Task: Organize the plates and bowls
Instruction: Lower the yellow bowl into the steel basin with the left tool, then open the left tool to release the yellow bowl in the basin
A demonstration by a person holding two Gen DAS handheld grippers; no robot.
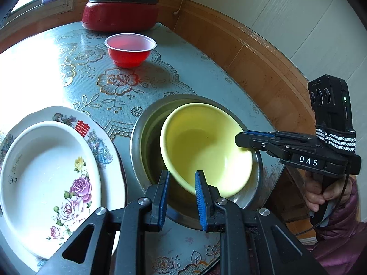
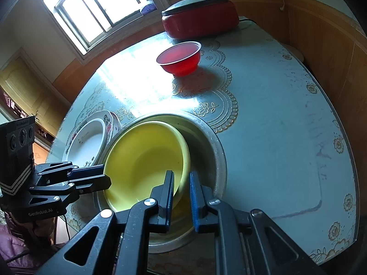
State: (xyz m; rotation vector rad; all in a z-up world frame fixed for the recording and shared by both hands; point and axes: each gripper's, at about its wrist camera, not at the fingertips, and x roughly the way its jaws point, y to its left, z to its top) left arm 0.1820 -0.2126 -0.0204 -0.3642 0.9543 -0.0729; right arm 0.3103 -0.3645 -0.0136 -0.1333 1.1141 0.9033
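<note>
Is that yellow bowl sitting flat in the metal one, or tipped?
Tipped. The yellow bowl leans inside the metal bowl, one rim edge higher, both grippers at its rim.

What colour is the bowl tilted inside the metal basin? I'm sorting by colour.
Pale yellow bowl; clearest in left wrist view.

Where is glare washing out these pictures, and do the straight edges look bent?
Left wrist view: window glare bleaches the tablecloth beside the stacked plates. Right wrist view: the window is blown out, with glare on the table left of the red bowl. Fisheye distortion bows the wall paneling in both.
</note>
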